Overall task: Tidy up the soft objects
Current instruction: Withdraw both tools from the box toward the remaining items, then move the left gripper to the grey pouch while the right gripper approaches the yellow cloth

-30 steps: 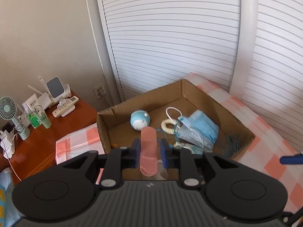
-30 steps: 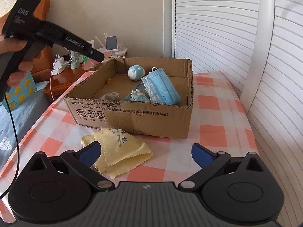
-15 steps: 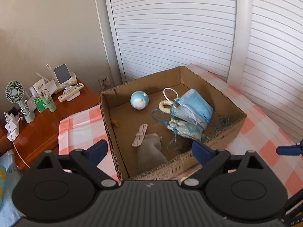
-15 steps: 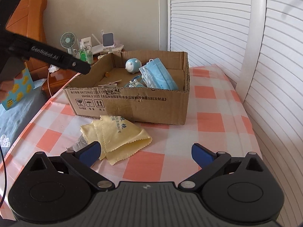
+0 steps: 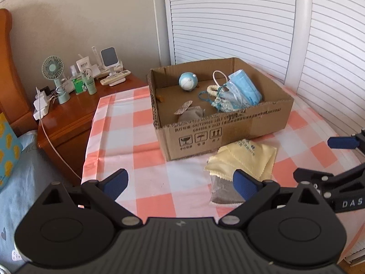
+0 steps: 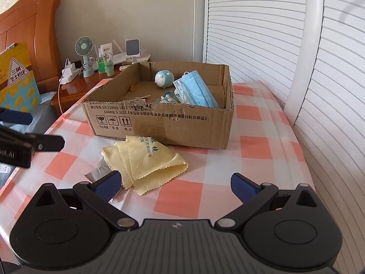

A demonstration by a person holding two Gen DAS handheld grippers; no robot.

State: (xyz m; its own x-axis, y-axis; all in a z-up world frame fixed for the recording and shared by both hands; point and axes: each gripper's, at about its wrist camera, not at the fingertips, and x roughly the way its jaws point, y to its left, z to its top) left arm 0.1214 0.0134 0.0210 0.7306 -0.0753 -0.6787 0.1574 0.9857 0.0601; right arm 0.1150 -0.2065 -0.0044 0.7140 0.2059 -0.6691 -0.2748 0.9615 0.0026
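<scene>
A cardboard box [image 5: 228, 132] [image 6: 182, 125] stands on the checked tablecloth. It holds a blue round plush toy [image 5: 187, 82] [image 6: 164, 79], blue face masks [image 5: 245, 89] [image 6: 196, 91], a grey cloth [image 5: 190, 114] and a pale strip [image 5: 183, 107]. In front of the box lie yellow cloths [image 5: 244, 159] [image 6: 146, 159] over a grey cloth [image 5: 222, 191] [image 6: 98, 171]. My left gripper [image 5: 180, 182] is open and empty, back from the box. My right gripper [image 6: 175, 185] is open and empty, low over the table just this side of the yellow cloths.
A wooden nightstand [image 5: 75, 111] at the left carries a small fan [image 5: 53, 73], bottles, a charger and a remote. White louvred doors [image 5: 228, 18] stand behind the table. A bed headboard [image 6: 29, 22] and a yellow packet [image 6: 16, 77] are at far left.
My left gripper opened and dropped the pale strip into the box, then pulled back and down away from it. My right gripper stayed open and moved slightly closer to the yellow cloths.
</scene>
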